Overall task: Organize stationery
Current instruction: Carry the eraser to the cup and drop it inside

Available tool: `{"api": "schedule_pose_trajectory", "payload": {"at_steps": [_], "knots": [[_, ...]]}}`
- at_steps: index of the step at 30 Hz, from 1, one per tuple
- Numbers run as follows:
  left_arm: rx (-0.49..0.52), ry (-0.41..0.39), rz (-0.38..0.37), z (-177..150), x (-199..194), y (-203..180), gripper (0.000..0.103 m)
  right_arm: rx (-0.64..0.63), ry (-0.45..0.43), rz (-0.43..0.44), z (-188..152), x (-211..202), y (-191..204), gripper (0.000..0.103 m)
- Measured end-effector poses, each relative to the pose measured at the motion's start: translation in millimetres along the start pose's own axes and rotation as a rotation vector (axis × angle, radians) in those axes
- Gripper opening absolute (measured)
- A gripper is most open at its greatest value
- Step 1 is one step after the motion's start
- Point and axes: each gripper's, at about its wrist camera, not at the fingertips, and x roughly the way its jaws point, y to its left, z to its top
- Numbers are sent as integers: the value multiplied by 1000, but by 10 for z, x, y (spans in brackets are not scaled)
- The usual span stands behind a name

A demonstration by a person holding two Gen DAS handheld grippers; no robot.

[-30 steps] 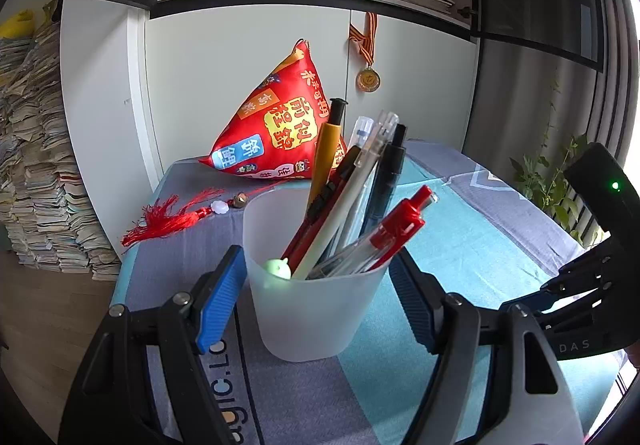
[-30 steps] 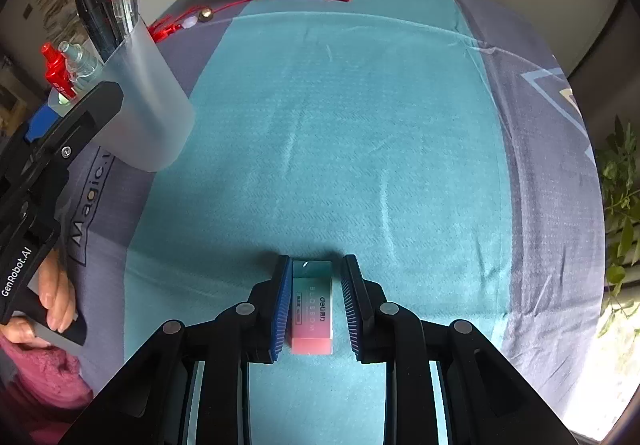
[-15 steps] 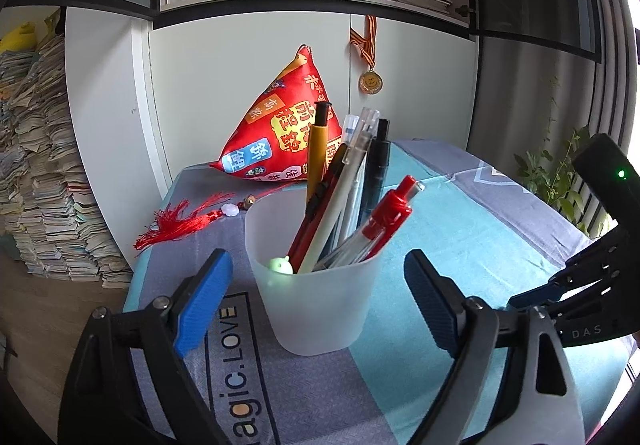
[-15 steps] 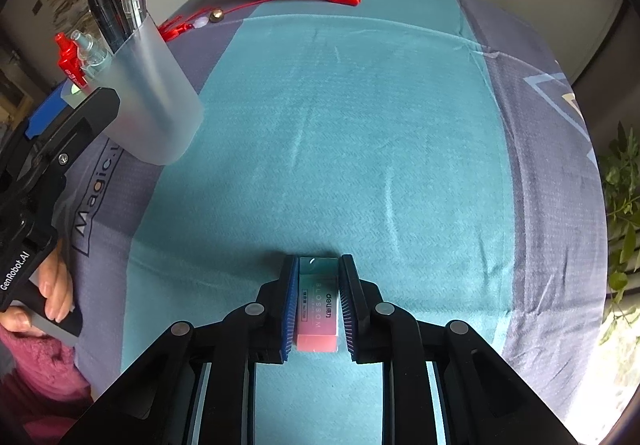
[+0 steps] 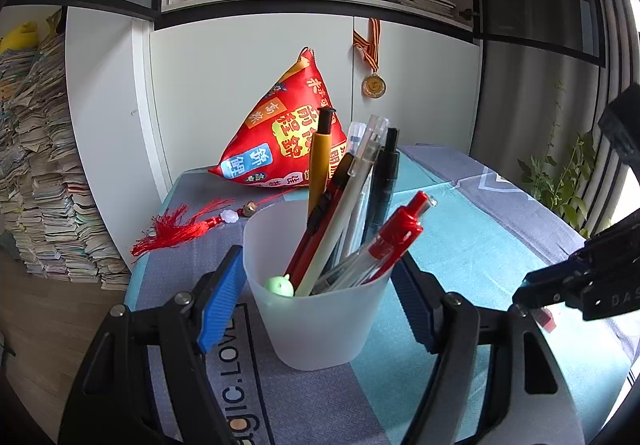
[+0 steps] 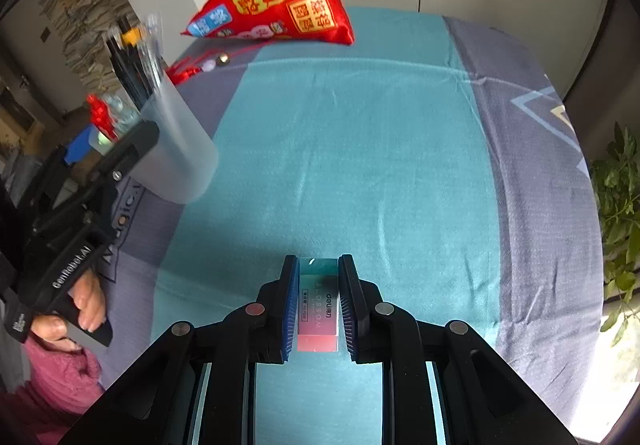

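- My right gripper (image 6: 319, 297) pinches the eraser (image 6: 319, 305) between its blue pads, lengthwise, above the teal cloth (image 6: 360, 149).
- My left gripper (image 5: 320, 285) has just closed its jaws; the blue pads now press both sides of the frosted pen cup (image 5: 318, 321).
- The cup stands upright on the cloth's grey strip, full of pens (image 5: 360, 181).
- Behind it lie a red tassel (image 5: 176, 229) and a red pyramid cushion (image 5: 288, 141).
- My hand (image 6: 80, 309) grips the left handle.
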Motion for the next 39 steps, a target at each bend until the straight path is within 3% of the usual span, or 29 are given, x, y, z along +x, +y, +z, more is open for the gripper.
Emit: {"api": "schedule_pose_trajectory", "payload": {"at_steps": [7, 13, 22, 39], "knots": [[5, 0, 6, -6, -7, 2, 71, 4, -180, 86, 198, -567, 144, 21], [7, 5, 7, -3, -5, -2, 71, -87, -288, 195, 585, -860, 663, 21], [5, 6, 6, 3, -1, -5, 71, -98, -240, 296, 888, -543, 1017, 21], [3, 11, 5, -10, -7, -28, 71, -100, -191, 275, 901, -259, 1016, 21]]}}
